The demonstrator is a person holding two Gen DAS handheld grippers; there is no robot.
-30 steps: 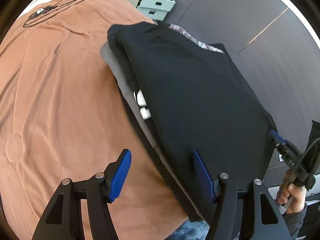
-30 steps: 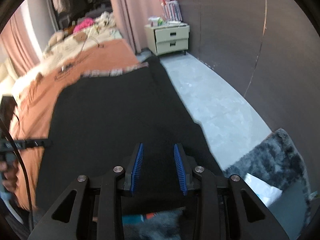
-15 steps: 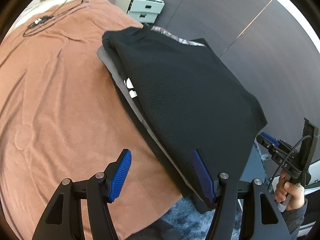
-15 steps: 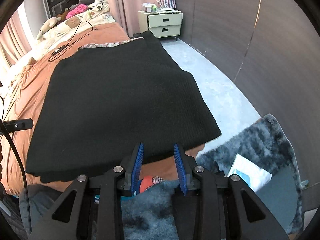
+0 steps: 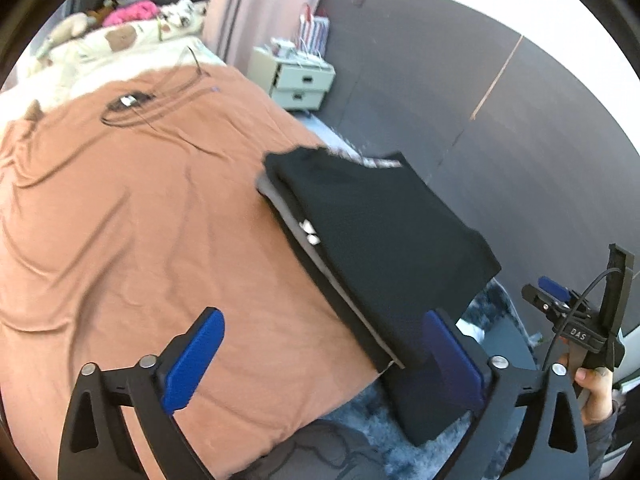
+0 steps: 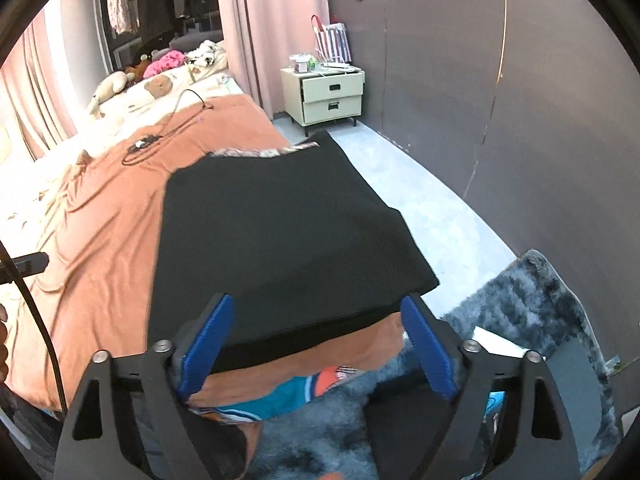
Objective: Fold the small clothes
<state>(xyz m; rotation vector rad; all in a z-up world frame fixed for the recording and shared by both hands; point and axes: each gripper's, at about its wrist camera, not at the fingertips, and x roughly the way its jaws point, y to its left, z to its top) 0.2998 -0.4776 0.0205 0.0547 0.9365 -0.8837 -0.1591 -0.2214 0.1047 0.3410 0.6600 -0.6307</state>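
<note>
Cables (image 5: 148, 106) lie far up the orange bed (image 5: 140, 220); folded black garment (image 6: 280, 240) tops a clothes stack at its corner, just ahead of both empty, wide-open claws: left claw (image 5: 320, 356), right claw (image 6: 320, 344).

A home bedroom: bed (image 6: 100, 216) with orange cover, cream nightstand (image 6: 324, 94), pink curtains (image 6: 272, 28), plush toys (image 6: 110, 88).

A folded black garment (image 5: 384, 236) tops a clothes stack at the bed's (image 5: 132, 208) edge; the left gripper (image 5: 320, 360) gapes empty.
</note>
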